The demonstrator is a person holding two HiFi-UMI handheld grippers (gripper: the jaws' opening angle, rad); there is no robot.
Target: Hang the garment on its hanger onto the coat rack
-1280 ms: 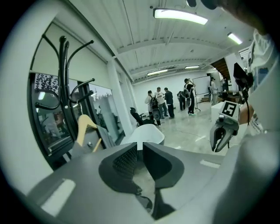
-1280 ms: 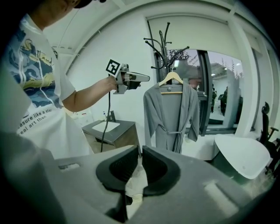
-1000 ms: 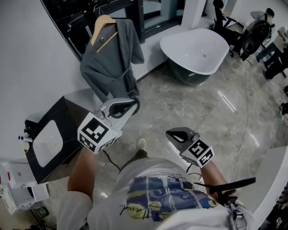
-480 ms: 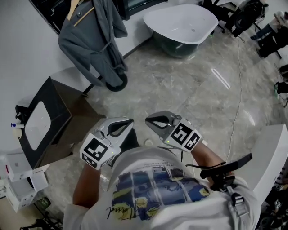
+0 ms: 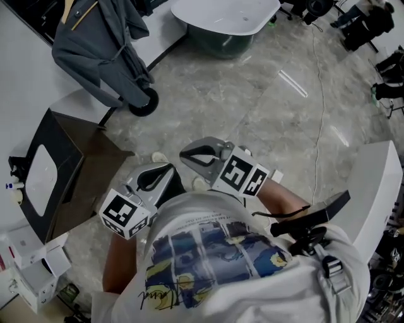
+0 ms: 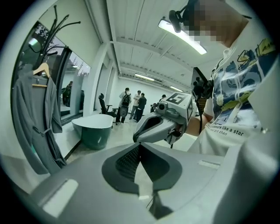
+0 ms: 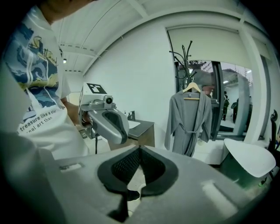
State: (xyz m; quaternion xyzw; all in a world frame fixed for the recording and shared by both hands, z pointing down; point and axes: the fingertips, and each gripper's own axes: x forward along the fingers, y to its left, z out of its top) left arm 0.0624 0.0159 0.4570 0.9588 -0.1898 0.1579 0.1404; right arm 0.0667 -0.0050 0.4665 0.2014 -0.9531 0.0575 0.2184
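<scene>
Head view, robe: grey robe (image 5: 95, 53) hung on a wooden hanger (image 5: 68, 9) in the top left corner, well apart from both grippers. Its lower end showed next to the round dark foot of the coat rack (image 5: 144, 101).
Head view, left gripper: left gripper (image 5: 165, 170) was held low, close to the person's white printed shirt (image 5: 214, 252), above the marble floor (image 5: 284, 107).
Head view, right gripper: right gripper (image 5: 186, 155) sat just beside the left one, pointing toward the upper left.
Head view, surroundings: white bathtub (image 5: 221, 12) stood at the top edge, right of the robe. A dark cabinet (image 5: 66, 142) with a white basin stood at the left.
Left gripper view, jaws: clenched together, with nothing between them.
Left gripper view, scene: robe hung on its hanger from the coat rack at the far left. The right gripper crossed the middle, and the bathtub and several people (image 6: 131, 103) stood far behind.
Right gripper view, jaws: closed tight, pads meeting, empty.
Right gripper view, scene: robe hung on its hanger from the coat rack right of centre, belt tied at the waist. The left gripper showed at the left before the cabinet, and the bathtub lay at the lower right.
</scene>
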